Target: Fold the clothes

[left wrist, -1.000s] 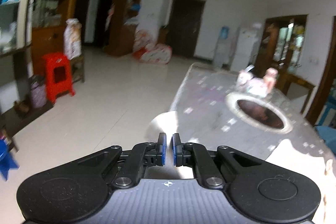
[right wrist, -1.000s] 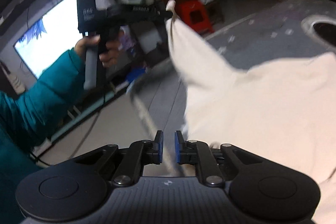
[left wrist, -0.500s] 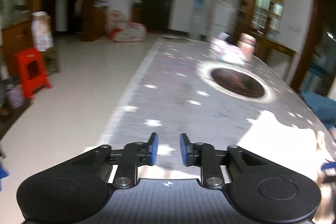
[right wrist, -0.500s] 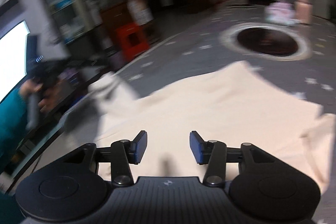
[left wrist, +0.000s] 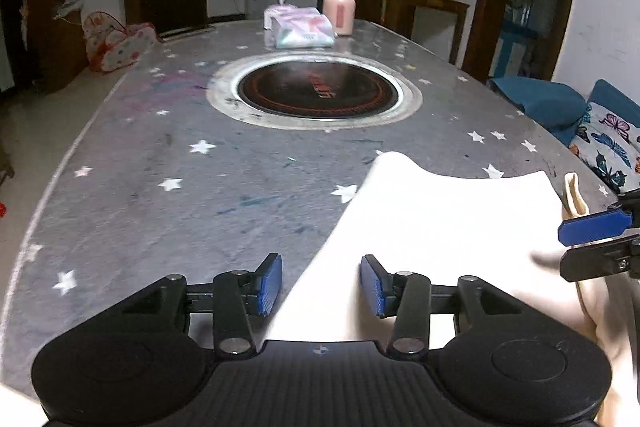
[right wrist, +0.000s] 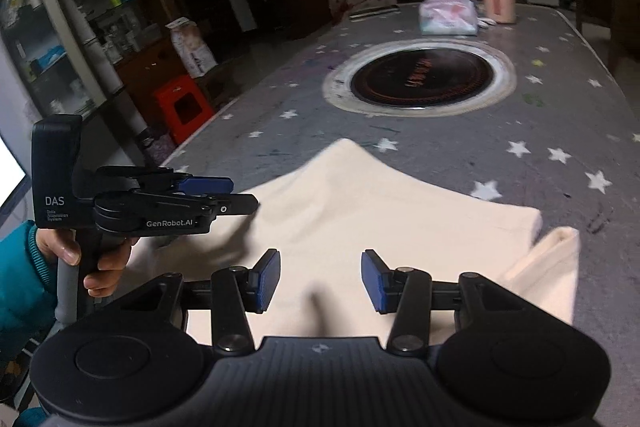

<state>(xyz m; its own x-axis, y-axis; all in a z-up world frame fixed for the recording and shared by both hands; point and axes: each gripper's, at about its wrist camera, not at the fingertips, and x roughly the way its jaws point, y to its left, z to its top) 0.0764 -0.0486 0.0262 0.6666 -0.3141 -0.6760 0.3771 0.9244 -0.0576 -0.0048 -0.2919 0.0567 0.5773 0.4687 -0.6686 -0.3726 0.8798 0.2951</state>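
Observation:
A cream garment (left wrist: 440, 227) lies spread on the grey star-patterned table (left wrist: 180, 195), with a folded flap at its right edge (right wrist: 556, 259). My left gripper (left wrist: 320, 285) hovers over the garment's left edge; its jaws are opening and the blue pads grip nothing. My right gripper (right wrist: 320, 281) stands open above the near middle of the cloth (right wrist: 380, 211), with nothing between its fingers. In the right wrist view the left gripper (right wrist: 224, 195) shows from the side, held by a hand (right wrist: 100, 267) in a teal sleeve. In the left wrist view the right gripper (left wrist: 592, 239) pokes in at the right.
A round black cooktop (left wrist: 318, 91) is set into the table beyond the garment. A tissue pack (left wrist: 302, 27) and a pink bottle (left wrist: 339, 9) stand at the far end. A red stool (right wrist: 182, 105) sits on the floor left of the table; cushions (left wrist: 612, 143) lie to the right.
Both grippers were shut, the left holding up a corner of the cloth. The cloth was let go and now lies on the table. Both grippers opened and swung down over it.

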